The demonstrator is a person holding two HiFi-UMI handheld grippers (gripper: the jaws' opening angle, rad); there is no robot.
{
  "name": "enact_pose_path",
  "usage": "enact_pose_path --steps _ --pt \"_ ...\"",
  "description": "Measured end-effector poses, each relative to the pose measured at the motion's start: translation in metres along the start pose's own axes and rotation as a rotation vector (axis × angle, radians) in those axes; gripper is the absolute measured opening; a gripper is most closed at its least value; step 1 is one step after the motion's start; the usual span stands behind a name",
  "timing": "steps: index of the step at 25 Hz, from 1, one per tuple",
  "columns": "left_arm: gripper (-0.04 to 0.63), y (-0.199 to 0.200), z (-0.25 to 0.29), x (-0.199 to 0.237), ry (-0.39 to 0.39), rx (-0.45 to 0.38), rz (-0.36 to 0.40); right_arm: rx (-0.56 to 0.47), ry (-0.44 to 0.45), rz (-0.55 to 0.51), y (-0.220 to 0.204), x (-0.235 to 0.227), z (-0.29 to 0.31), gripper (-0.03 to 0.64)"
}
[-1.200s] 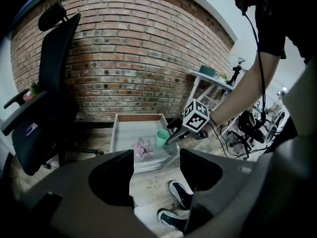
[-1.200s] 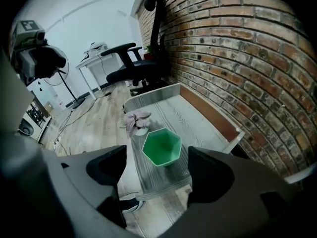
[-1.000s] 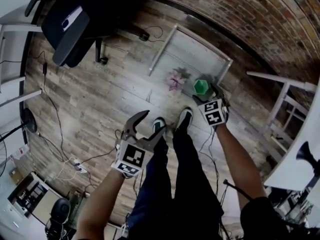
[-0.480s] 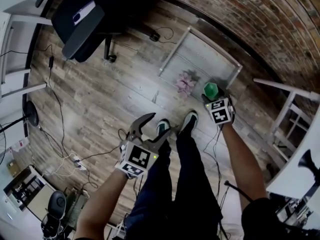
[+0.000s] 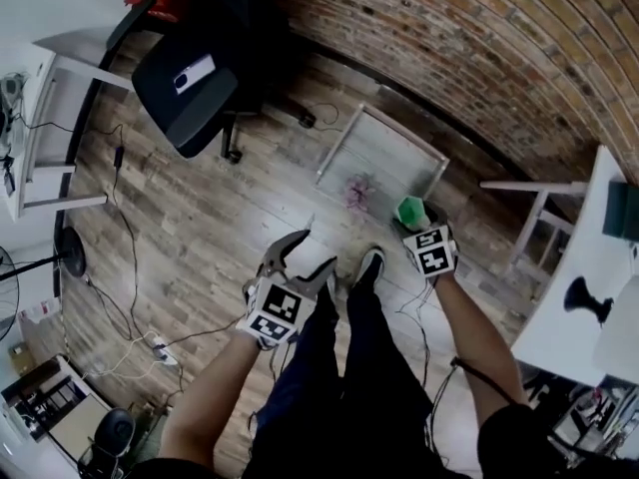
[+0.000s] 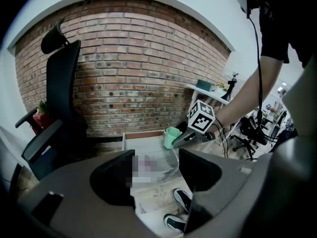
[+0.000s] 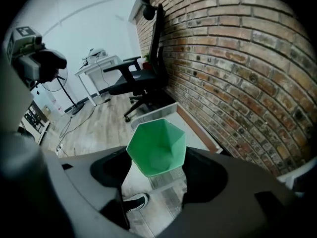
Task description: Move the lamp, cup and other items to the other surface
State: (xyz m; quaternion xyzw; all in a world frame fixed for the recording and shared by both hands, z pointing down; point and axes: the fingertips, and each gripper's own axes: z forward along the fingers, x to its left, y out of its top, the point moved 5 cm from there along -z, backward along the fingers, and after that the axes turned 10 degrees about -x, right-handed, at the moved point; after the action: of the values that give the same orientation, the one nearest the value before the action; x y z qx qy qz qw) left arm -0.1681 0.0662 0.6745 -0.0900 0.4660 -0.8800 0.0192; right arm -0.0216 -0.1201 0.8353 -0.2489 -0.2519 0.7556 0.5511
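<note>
The green hexagonal cup [image 7: 156, 147] is clamped in the right gripper [image 5: 419, 224], whose jaws have just been closing on it. It hangs above the near right corner of the low grey table [image 5: 384, 148]. A pink item [image 5: 356, 192] lies there, not yet carried over. The left gripper [image 5: 310, 252] gapes empty. The white table [image 5: 574, 267], far right, bears a black lamp-like thing [image 5: 585, 300] — roughly midway, I judge.

Your cup [image 7: 157, 147] looks like smooth matt plastic. Wall [image 5: 479, 48]: rough bare brick. Floor [image 5: 190, 218]: weathered matt wood planks. Low table [image 5: 384, 153]: whitewashed wood, worn finish.
</note>
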Motion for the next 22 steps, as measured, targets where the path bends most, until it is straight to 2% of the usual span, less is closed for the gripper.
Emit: enact_pose_path --steps 6,11,18,22 --pt "0.275 0.054 -0.064 -0.008 0.025 -0.072 0.034 -0.080 -0.034 0.009 0.058 0.034 -0.107 0.325" --pt "0.273 0.084 -0.091 -0.007 0.030 -0.138 0.073 -0.152 -0.110 0.079 0.099 0.041 -0.177 0.327" --pt "0.264 0.133 -0.144 -0.007 0.093 -0.304 0.006 -0.230 -0.197 0.045 0.134 0.085 -0.281 0.327" --pt "0.261 0.147 -0.156 -0.027 0.051 -0.319 0.022 -0.273 -0.242 0.092 0.128 0.095 -0.321 0.325"
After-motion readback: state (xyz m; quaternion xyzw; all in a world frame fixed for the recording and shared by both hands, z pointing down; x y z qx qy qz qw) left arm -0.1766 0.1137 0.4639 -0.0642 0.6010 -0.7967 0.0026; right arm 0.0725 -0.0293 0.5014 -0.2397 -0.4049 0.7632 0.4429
